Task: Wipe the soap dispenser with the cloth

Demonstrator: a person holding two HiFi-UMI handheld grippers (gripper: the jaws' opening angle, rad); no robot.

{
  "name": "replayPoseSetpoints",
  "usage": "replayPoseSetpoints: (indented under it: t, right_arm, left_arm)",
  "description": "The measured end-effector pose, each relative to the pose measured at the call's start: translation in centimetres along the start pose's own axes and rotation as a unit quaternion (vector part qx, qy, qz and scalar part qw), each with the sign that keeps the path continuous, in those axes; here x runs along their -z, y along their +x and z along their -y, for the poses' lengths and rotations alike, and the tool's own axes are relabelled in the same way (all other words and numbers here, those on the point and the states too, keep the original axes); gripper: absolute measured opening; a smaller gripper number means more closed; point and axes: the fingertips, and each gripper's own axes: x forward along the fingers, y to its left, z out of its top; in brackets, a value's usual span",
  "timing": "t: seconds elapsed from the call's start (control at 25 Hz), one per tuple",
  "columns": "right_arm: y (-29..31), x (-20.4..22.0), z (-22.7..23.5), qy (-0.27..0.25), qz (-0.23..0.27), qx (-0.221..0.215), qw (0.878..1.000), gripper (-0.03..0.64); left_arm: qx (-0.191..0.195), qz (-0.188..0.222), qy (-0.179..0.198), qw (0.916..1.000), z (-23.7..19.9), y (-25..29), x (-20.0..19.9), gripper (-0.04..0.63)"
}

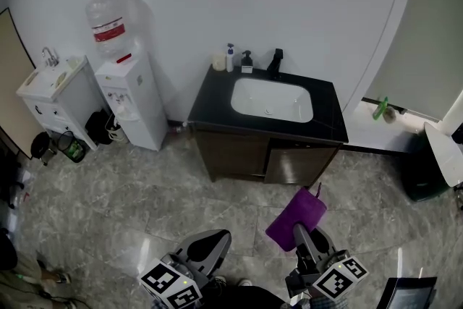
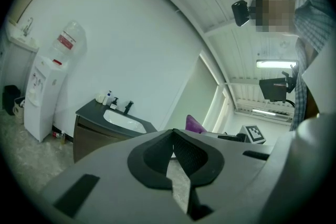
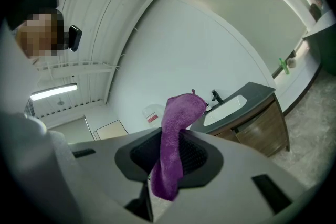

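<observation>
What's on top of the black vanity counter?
Along its back edge: a pale jar, a white pump bottle, a dark soap dispenser and a black faucet. The closed cabinet hides whatever is underneath.

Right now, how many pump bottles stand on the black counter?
2: a white bottle and a dark dispenser, side by side at the back, left of the faucet. Others could hide behind.
</observation>
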Motion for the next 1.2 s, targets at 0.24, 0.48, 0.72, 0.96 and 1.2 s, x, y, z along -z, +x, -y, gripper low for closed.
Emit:
replayPoseSetpoints:
  t: [0.24,0.48,0.72,0.96,1.2]
  right_arm:
    - [-0.3,-0.7,1.0,0.008,0.000,-0.004,1.000,0.086]
    - [-1.3,-2.3,2.7,0.009,0.008,0.006,1.000,0.086]
    - [-2.7,-2.5,5.4,0.014,0.016,0.030,0.999,0.086]
    - [-1.5,-2.8,7.9,0.020,0.008,0.055,0.998,0.086]
    - [6.6,-3.9,9.9,0.014,0.010,0.049,0.999,0.086]
  left_arm:
    - [-0.005,0.001,0.003,1.0000,0.9,0.8,0.3,0.002]
    - [-0.021,0.020,-0.016,0.9994,1.4,1.4,-0.1,0.002]
    - [-0.070,0.077,-0.103,0.9893,-0.9,0.4,0.1,0.002]
    - [-0.073,0.083,-0.117,0.9870,-3.3,2.5,-0.6,0.002]
    - [-0.072,0.071,-0.108,0.9889,-10.9,7.8,-2.2,0.002]
